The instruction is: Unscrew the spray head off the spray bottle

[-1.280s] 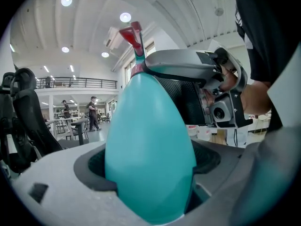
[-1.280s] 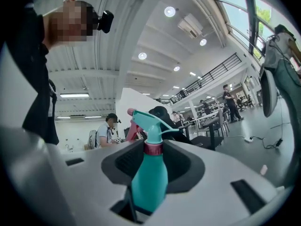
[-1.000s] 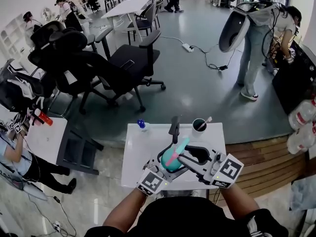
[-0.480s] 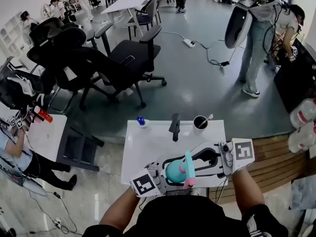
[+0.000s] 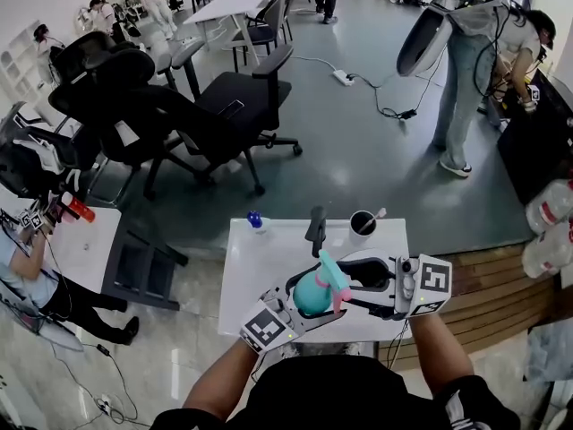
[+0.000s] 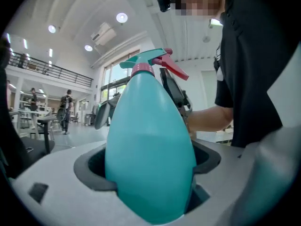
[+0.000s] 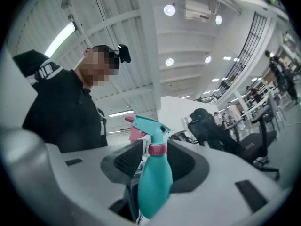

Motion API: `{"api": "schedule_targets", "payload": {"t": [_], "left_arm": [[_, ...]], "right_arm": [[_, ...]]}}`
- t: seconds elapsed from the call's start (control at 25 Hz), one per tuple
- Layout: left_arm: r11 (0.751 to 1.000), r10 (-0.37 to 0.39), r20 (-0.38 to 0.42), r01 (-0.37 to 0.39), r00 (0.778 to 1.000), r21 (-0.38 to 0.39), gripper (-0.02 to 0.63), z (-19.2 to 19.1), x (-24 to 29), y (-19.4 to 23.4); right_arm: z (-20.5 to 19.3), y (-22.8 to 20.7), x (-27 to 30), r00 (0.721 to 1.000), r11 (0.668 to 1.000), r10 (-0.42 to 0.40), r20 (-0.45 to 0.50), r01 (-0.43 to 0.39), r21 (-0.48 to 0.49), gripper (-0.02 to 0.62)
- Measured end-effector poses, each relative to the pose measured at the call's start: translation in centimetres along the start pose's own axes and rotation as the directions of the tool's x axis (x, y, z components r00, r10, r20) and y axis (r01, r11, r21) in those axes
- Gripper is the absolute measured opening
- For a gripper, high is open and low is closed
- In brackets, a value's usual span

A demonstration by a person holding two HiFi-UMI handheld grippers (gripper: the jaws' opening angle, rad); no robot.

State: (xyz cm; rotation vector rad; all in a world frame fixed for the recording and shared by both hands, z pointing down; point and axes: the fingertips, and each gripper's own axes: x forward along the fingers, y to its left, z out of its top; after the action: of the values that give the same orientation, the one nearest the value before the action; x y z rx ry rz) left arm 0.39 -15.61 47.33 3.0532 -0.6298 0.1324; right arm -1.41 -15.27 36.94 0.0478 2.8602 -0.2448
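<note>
Large open office room with grey floor (image 5: 358,168) underfoot. Cluster of black office chairs (image 5: 224,106) at left, long white table (image 5: 235,7) beyond them, standing person (image 5: 466,88) bent over at the far right, several more people farther back. Strip of wooden planking (image 5: 488,298) along the right edge, beside it a pile of clear plastic bottles (image 5: 548,213). White power strip (image 5: 342,82) with black cable on the floor. Directly below the head camera, small white tabletop (image 5: 255,271), mostly bare; along its far edge a small blue item (image 5: 256,222), a dark upright object (image 5: 315,226) of unclear kind and a black cup (image 5: 362,226) with a stick in it. Above the near half of that tabletop, both tools raised and meeting. Left gripper (image 6: 149,173) clamped hard on the fat teal body of the spray bottle (image 5: 311,296), bottle lifted off the surface and tilted, nozzle end toward the right. Right gripper (image 7: 156,157) opening, pads flanking the pink collar (image 7: 157,149) just under the teal spray head (image 7: 149,126) without pressing on it, nothing in its grasp. Pink trigger (image 6: 175,69) jutting from the head.
</note>
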Motion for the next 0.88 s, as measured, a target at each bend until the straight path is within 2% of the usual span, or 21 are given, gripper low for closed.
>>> {"api": "schedule_targets", "payload": {"t": [0.16,0.28,0.36,0.44,0.6,0.72,0.88], "left_arm": [[0.981,0.191,-0.048,-0.190,0.980,0.032,0.465,-2.4,-0.7,4.2],[0.952,0.306,-0.072,-0.305,0.949,0.015,0.465,-3.4,-1.5,6.5],[0.939,0.344,-0.085,-0.343,0.935,0.024,0.465,-4.2,-1.9,7.4],[0.934,0.357,-0.086,-0.355,0.930,0.032,0.465,-4.5,-2.0,7.6],[0.937,0.346,-0.069,-0.342,0.936,0.065,0.465,-3.9,-1.5,6.9],[0.941,0.334,-0.059,-0.329,0.941,0.080,0.465,-3.7,-1.1,6.5],[0.943,0.325,-0.058,-0.319,0.944,0.095,0.465,-3.6,-0.8,6.0]], "right_arm": [[-1.2,-3.3,-2.1,0.975,0.975,-0.222,0.004,0.222,0.005,0.152],[-1.6,-4.1,-3.4,0.952,0.952,-0.307,0.011,0.307,0.014,0.152],[-1.6,-4.0,-3.8,0.940,0.940,-0.340,0.024,0.339,0.019,0.152],[-1.4,-3.3,-3.7,0.937,0.937,-0.349,0.025,0.349,0.010,0.143],[-1.7,-1.8,-1.7,0.938,0.938,-0.345,-0.032,0.342,-0.059,0.143],[-2.2,-2.4,-0.6,0.914,0.913,-0.402,-0.057,0.396,-0.095,0.165],[-2.0,-3.8,-0.3,0.878,0.880,-0.476,-0.047,0.475,-0.025,0.173]]}}
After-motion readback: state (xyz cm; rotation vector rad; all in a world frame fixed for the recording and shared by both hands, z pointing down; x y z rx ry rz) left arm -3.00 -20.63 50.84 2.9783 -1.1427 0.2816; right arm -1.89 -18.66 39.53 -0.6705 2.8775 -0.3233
